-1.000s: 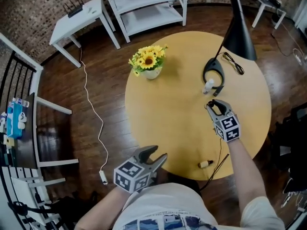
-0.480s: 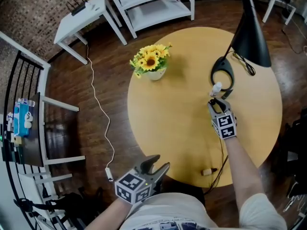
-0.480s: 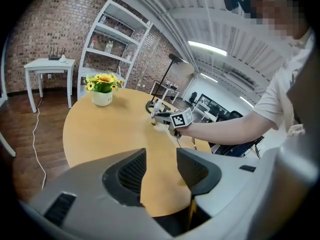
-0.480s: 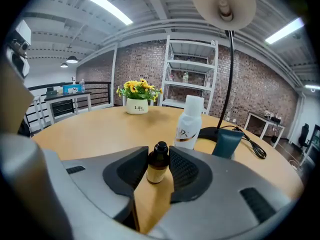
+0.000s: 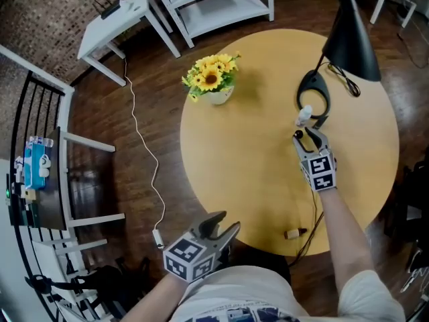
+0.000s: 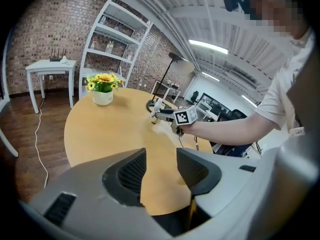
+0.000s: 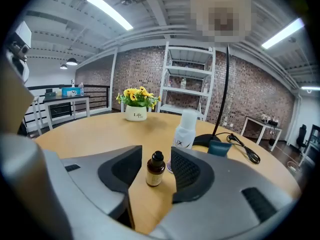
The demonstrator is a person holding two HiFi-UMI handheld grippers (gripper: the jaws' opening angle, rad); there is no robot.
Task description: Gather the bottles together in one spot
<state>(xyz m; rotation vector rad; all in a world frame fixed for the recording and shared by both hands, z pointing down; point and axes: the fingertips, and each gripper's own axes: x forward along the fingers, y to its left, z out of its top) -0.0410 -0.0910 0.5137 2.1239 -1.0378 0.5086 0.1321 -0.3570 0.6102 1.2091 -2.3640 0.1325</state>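
A small brown bottle (image 7: 155, 169) stands upright on the round wooden table (image 5: 241, 159), right beside a taller white bottle (image 7: 186, 129) (image 5: 305, 115). My right gripper (image 7: 156, 176) (image 5: 308, 137) sits around the brown bottle. Its jaws have just been opening, and a gap shows on both sides of the bottle. Another small bottle (image 5: 291, 233) lies on its side near the table's front edge. My left gripper (image 5: 221, 224) (image 6: 160, 169) hangs open and empty off the front edge.
A black lamp stands behind the bottles, with its ring base (image 5: 314, 98), shade (image 5: 352, 42) and cable. A pot of sunflowers (image 5: 213, 80) is at the table's far left. White shelves (image 5: 214, 5) and a side table (image 5: 117, 22) stand beyond.
My right gripper has moved forward and down to the white bottle by the lamp base. The left gripper has stayed where it was.
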